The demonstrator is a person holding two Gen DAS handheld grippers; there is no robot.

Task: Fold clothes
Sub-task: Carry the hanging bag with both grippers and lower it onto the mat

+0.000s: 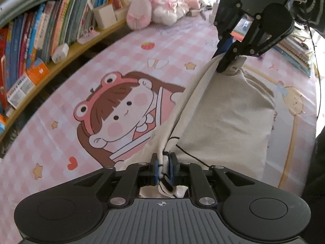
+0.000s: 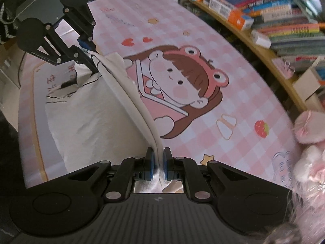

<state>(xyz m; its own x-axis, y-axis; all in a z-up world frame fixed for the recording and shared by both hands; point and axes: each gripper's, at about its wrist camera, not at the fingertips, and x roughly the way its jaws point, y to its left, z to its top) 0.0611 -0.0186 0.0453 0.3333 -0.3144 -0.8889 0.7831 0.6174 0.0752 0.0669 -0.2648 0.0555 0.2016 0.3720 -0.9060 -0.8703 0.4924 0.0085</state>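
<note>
A wide tabletop (image 1: 61,134) covered in a pink checked cloth with a large cartoon of a child in a frog hat (image 1: 119,118) fills both views. A curved shelf of books (image 1: 40,40) runs along its far edge, and pink and white plush toys (image 1: 162,2) sit at one end of that edge. The middle of the tabletop around the cartoon is bare, giving open room on the shelf side. A cream garment (image 1: 223,118) lies on the side of the tabletop away from the shelf, its lower part spread flat near a printed yellow border line, its upper edge lifted and pulled into a taut band that runs lengthwise between the two tongs. The long axis of that band runs roughly parallel to the shelf. The left tongs (image 1: 164,165) are only slightly parted, with a bunched corner of the garment and thin black cords between the blue pads; whether the pads press on the cloth cannot be told. The right tongs (image 2: 158,162) are closed on the other end of the band, the cloth pinched thin between the pads. Each tongs tilts steeply down toward the tabletop. A striped sleeve (image 1: 310,6) shows behind the right tongs.
</note>
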